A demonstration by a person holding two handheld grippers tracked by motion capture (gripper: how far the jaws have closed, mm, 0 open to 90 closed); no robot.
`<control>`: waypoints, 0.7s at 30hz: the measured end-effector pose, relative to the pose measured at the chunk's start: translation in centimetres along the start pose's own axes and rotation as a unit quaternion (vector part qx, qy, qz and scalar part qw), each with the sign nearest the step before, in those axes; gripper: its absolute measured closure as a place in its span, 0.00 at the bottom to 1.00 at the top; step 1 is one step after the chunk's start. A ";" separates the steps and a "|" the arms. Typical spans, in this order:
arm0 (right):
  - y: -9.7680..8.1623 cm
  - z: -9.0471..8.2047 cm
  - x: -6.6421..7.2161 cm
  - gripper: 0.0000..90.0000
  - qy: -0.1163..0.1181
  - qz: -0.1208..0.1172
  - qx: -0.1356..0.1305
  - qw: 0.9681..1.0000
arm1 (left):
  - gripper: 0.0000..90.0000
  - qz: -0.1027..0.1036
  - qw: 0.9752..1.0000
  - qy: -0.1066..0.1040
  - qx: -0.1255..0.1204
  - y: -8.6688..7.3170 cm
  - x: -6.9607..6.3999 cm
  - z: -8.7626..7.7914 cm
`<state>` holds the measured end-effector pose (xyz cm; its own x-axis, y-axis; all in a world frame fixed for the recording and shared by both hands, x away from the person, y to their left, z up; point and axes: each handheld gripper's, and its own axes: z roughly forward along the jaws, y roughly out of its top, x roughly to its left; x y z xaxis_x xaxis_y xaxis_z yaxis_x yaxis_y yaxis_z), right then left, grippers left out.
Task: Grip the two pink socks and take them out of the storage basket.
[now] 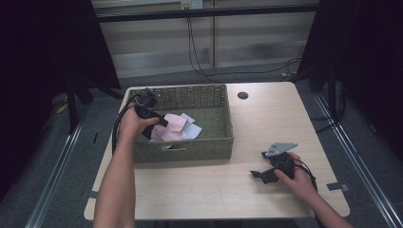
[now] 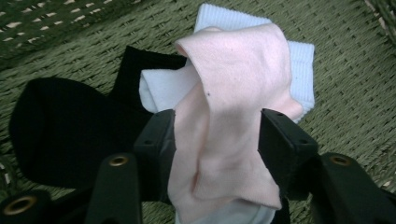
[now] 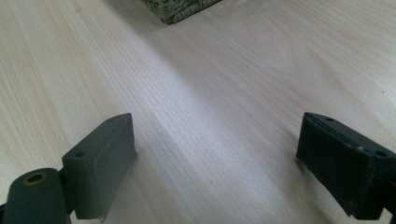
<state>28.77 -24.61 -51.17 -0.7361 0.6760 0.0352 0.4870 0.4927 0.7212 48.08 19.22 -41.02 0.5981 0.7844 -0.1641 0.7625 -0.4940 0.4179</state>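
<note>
Mostly bare wood table (image 1: pixel 266 123), grey carpet (image 1: pixel 47 156) around.

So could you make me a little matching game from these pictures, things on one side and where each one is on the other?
Things:
1. pink sock
2. black sock
3. right gripper
4. basket

Places:
A. over bare table, jaws apart
B. far left part of the table
C. pinched in the left gripper
D. lying on the basket floor

Pairs: 1-C, 2-D, 3-A, 4-B

A light wooden table (image 1: pixel 266 118) stands on grey carpet (image 1: pixel 85 137). Dark curtains (image 1: pixel 43 42) flank both sides; black cables (image 1: pixel 195 52) hang down the pale far wall (image 1: pixel 157 38).
</note>
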 end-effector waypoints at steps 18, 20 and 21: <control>0.0 0.0 0.0 0.12 0.002 -0.002 -0.001 1.000 | 0.99 0.018 0.999 -0.009 0.031 1.6 -1.3 -1.4; 0.0 0.0 0.0 0.12 0.002 -0.002 -0.001 1.000 | 0.99 0.018 0.999 -0.008 0.040 1.7 -1.6 -2.0; 0.0 0.0 0.0 0.12 0.002 -0.002 0.000 1.000 | 0.99 0.020 0.999 -0.008 0.039 1.8 -1.7 -2.4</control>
<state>28.76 -24.59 -51.17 -0.7395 0.6723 0.0345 0.4838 0.4951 0.7217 47.86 17.85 -37.87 0.6315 0.7581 -0.1627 0.7548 -0.5530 0.3529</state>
